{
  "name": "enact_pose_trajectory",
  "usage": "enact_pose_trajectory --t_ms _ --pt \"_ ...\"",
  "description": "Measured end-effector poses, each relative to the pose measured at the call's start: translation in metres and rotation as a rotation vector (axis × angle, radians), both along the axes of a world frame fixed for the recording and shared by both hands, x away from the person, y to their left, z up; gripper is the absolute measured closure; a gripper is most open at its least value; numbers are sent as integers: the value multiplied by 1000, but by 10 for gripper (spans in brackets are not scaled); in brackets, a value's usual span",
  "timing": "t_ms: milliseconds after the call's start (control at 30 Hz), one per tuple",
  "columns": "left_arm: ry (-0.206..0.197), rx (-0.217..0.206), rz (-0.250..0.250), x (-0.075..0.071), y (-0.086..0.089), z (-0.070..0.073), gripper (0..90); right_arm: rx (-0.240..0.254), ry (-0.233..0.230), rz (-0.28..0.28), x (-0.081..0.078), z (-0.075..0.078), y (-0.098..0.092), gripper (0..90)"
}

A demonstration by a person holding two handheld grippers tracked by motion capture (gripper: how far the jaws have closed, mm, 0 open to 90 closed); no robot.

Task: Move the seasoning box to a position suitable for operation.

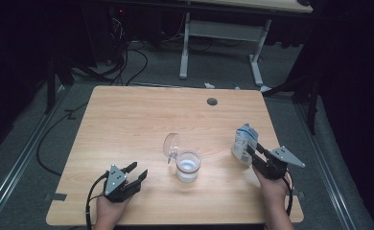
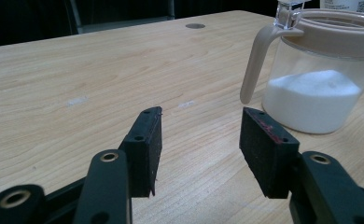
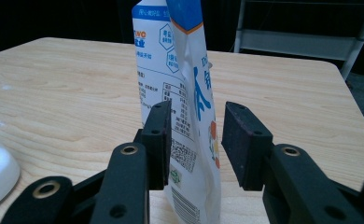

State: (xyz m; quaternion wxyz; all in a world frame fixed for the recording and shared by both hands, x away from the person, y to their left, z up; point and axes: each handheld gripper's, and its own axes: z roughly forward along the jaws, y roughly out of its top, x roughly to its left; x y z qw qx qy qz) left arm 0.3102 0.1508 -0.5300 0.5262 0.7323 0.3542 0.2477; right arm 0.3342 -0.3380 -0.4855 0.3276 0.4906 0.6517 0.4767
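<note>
A white and blue standing pouch [image 1: 245, 141] [image 3: 171, 56] stands upright near the table's right edge. My right gripper [image 1: 250, 153] [image 3: 196, 121] is open, its jaws on either side of the pouch's lower part, with a gap showing at the right pad [image 3: 241, 140]. A clear jar [image 1: 188, 166] [image 2: 315, 93] half full of white powder sits at the middle front, with its hinged lid [image 1: 171, 143] flipped up and a beige handle [image 2: 252, 65]. My left gripper [image 1: 137, 171] [image 2: 201, 123] rests low at the front left, open and empty, pointing toward the jar.
The wooden table [image 1: 127, 120] has a round cable hole [image 1: 212, 101] near its far edge. Beyond it stand another desk's white legs [image 1: 185, 43] and loose cables [image 1: 127, 62] on the grey floor.
</note>
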Motion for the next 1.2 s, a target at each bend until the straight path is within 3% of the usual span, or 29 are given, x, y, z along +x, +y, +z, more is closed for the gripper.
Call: enact_pose_trajectory --t_ms 233,567,900,1200 --pt "0 -1 2 0 0 0 492 4 5 -1 1 0 1 555" --pt "1 20 -1 0 -2 0 495 -44 15 -23 -6 1 3 482" --pt "6 22 -4 0 -2 1 509 -43 13 -48 -23 4 6 493" --pt "13 27 0 1 -3 1 518 -89 23 -59 -42 0 11 520"
